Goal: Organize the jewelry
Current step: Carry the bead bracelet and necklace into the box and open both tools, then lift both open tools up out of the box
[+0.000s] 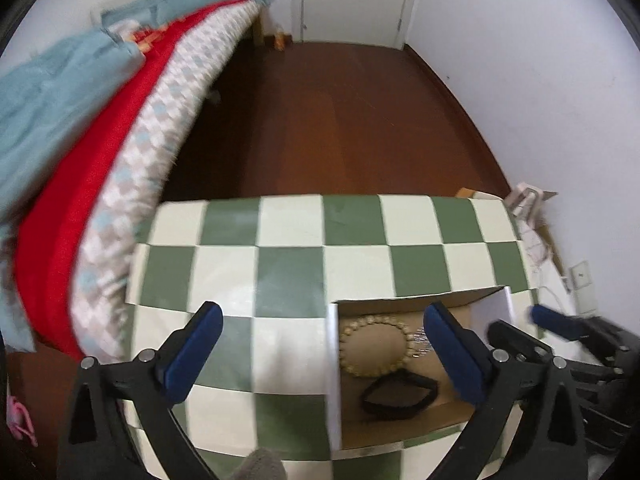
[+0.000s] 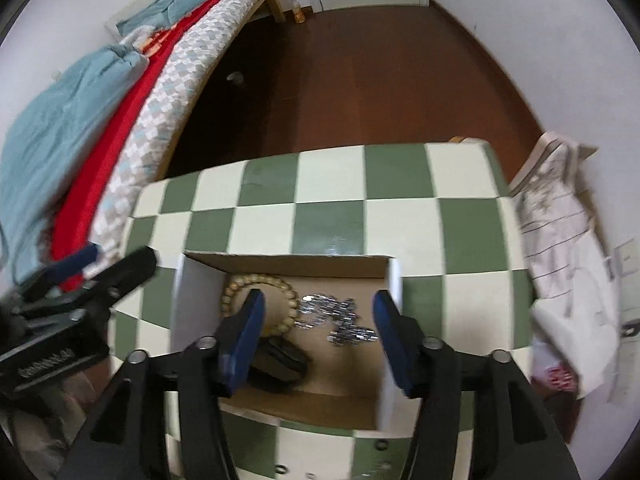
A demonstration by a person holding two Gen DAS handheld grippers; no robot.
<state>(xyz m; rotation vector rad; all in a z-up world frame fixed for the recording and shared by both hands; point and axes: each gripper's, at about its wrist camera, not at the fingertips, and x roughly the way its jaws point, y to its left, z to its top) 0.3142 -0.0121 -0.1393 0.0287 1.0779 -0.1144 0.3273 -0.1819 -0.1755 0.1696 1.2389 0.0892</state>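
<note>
Right wrist view: cardboard box sits open on the checkered surface, three pieces inside. Beaded bracelet at 10 o'clock of the box floor, a round ring lying flat, no real long axis. Silver chain heaped at centre to 2 o'clock, its spread running roughly 10 to 4 o'clock. Black band at 7 o'clock, partly hidden behind a finger, flattened loop; in the left wrist view the black band has its long axis about 9 to 3 with pointed ends, just below the beaded bracelet, apart from it or barely touching, cant tell

Right hand-held gripper hangs over the box, jaws wide apart, nothing between them. Left hand-held gripper is also spread wide and empty, straddling the box's left wall, one finger over the surface, the other over the box

Step, as a judgement: jewelry looks already gathered in the box, so either late in the sort or about to pick a piece out. A few small dark rings lie on the surface at 6 o'clock, near the box front, blurred. If those are next, the move calls for a low approach and a narrow pinch across the ring. Frames are blurred

Bed at 9 to 11 o'clock, wood floor beyond
</note>
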